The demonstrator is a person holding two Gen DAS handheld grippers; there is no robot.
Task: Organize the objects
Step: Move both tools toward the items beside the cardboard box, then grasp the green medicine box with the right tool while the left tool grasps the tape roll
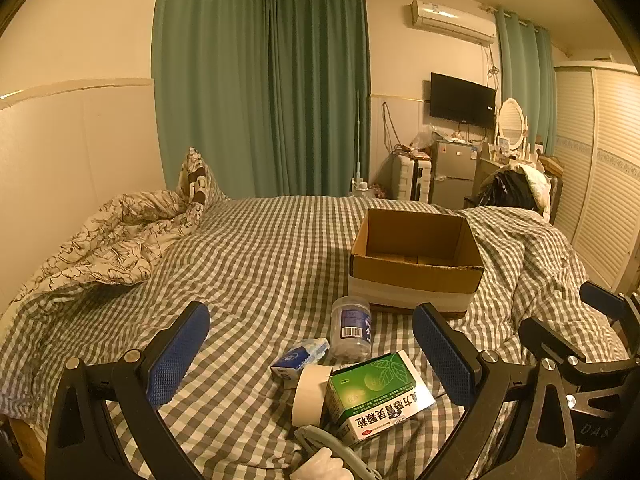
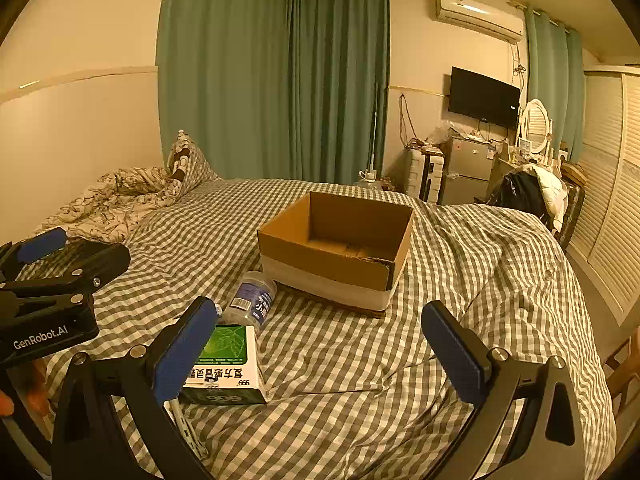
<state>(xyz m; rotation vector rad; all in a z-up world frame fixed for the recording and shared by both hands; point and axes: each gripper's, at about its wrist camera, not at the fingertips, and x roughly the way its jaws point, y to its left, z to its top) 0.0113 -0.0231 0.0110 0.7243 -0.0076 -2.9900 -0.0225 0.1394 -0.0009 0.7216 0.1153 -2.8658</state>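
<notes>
At the bottom edge of the left wrist view a grey curved object [image 1: 320, 442] and something white [image 1: 324, 466] are cut off by the frame, too partial to identify. The left tool [image 1: 311, 356] hovers with its blue pads spread wide, holding nothing; between them on the checked bed [image 1: 248, 264] lies a cluster of things. Nearest is a green-and-white medicine box [image 1: 378, 394] printed with Chinese characters, upside down to the camera, and "999" reads on it in the right wrist view. A roll of beige tape [image 1: 310, 394] stands on edge touching the box's left side. Just behind sits a small blue-and-white carton [image 1: 298, 358], its print too small to read. A clear plastic jar [image 1: 351, 330] with a barcode label stands beyond that.

The right tool [image 2: 318, 350] is also wide open and empty, its left pad hiding part of the medicine box. "GenRobot.AI" shows on the left tool's body in the right wrist view.

Farther on, an open cardboard box [image 1: 416, 256] rests on the bed, just behind the jar. A crumpled patterned duvet [image 1: 116, 240] lies at the far left.
</notes>
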